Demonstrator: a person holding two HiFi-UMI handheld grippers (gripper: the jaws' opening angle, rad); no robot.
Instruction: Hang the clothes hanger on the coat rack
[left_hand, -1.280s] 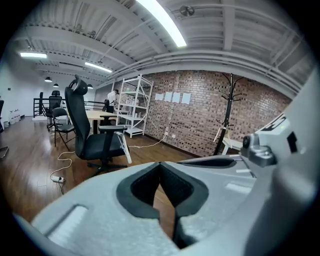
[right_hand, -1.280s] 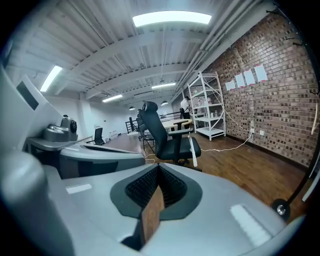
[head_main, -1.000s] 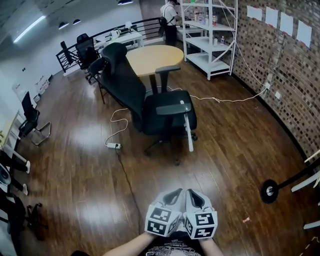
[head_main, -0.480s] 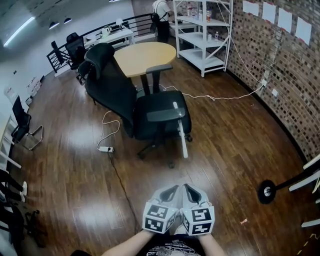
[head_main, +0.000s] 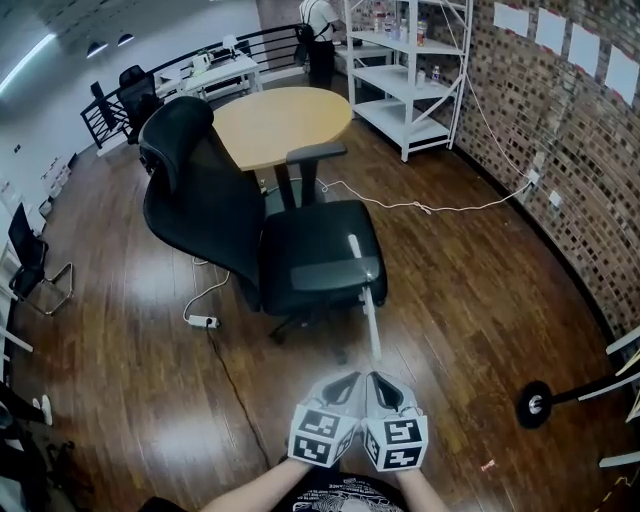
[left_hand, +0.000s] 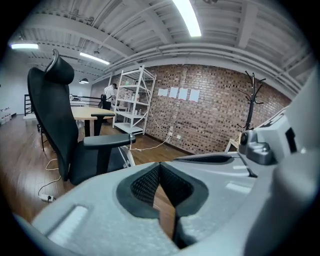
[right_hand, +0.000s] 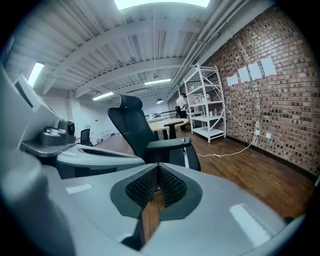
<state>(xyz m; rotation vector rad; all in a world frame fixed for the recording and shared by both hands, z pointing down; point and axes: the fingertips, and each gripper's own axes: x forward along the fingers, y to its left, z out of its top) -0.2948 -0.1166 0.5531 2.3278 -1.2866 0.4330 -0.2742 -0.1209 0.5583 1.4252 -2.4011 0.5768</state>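
Dark wooden floor (head_main: 470, 300) spreads ahead of me, with a brick wall (head_main: 585, 160) along the right. My left claw (head_main: 348, 384) and my right claw (head_main: 386, 386) sit low in front of me, pressed side by side and pointing forward. Each claw is closed tight, its pads meeting at the tips. Neither has hold of anything, and only floor shows through the slit behind the pads.

Straight ahead of both claws stands a black office chair (head_main: 300, 260), with a round table (head_main: 285, 120) beyond it. A slim white piece slants down from the chair's nearer armrest toward the claws, its lower end just ahead of the tips. It may be the clothes hanger (head_main: 367, 305) seen edge-on, though I cannot tell for sure. The coat rack (left_hand: 252, 95) stands well off to the right of the claws, by the brick wall, its round black base on the floor.

Compared with a second ago, the chair and the white piece are much nearer to the claws; then a broad stretch of floor lay between. Both claws remain shut and side by side, and the rack's base keeps its place at the right.
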